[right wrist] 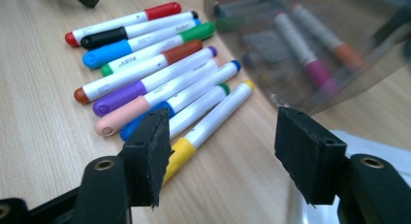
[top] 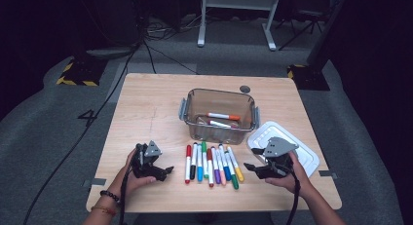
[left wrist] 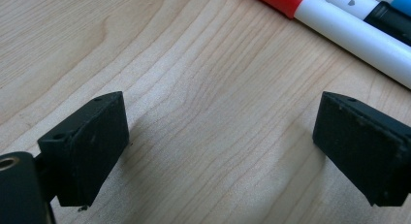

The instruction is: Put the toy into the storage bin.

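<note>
A row of several markers [top: 212, 164] lies side by side on the wooden table [top: 146, 108], in front of a clear plastic bin [top: 191, 117]. An orange-capped marker [top: 224, 116] and a pink-capped one [top: 219, 123] lie inside the bin. My left gripper [top: 168, 170] rests on the table left of the row, open, with bare wood between its jaws [left wrist: 220, 132]. The red-capped marker [left wrist: 291, 1] lies just past it. My right gripper [top: 250, 158] hangs open at the row's right end [right wrist: 223, 136]. The yellow-capped marker [right wrist: 208, 129] lies close below its left jaw, untouched.
The bin's white lid [top: 292, 142] lies flat at the right, under my right hand. A small dark disc [top: 245, 89] sits near the table's far edge. Cables and white stand legs [top: 200, 37] are on the floor beyond.
</note>
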Action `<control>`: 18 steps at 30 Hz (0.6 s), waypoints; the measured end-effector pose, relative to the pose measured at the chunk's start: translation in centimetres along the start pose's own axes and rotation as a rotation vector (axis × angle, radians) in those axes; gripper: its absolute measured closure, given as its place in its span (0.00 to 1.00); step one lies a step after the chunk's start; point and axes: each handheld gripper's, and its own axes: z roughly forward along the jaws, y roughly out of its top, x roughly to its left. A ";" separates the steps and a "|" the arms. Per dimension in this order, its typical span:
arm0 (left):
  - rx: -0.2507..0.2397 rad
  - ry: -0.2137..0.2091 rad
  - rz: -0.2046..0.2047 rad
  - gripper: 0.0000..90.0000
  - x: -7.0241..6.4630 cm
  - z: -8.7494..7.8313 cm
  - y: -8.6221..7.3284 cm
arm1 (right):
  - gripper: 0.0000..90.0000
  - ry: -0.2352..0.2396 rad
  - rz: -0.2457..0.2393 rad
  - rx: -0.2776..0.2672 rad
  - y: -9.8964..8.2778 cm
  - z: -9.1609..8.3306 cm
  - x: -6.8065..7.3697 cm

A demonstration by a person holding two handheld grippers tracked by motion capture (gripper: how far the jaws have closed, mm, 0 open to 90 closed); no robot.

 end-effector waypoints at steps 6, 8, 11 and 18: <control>0.000 0.002 0.000 0.07 0.0 0.0 0.0 | 0.43 0.043 0.002 0.032 -0.8 1.9 0.9; 0.000 0.002 -0.001 0.07 0.0 0.0 0.0 | 0.44 0.047 0.001 0.041 -0.9 2.4 1.1; 0.000 0.001 -0.001 0.07 0.0 0.0 0.0 | 0.44 0.050 0.008 0.057 -1.2 3.2 1.1; -0.001 0.000 0.001 0.07 0.0 0.0 0.0 | 0.44 0.035 0.036 0.078 -2.0 4.3 0.4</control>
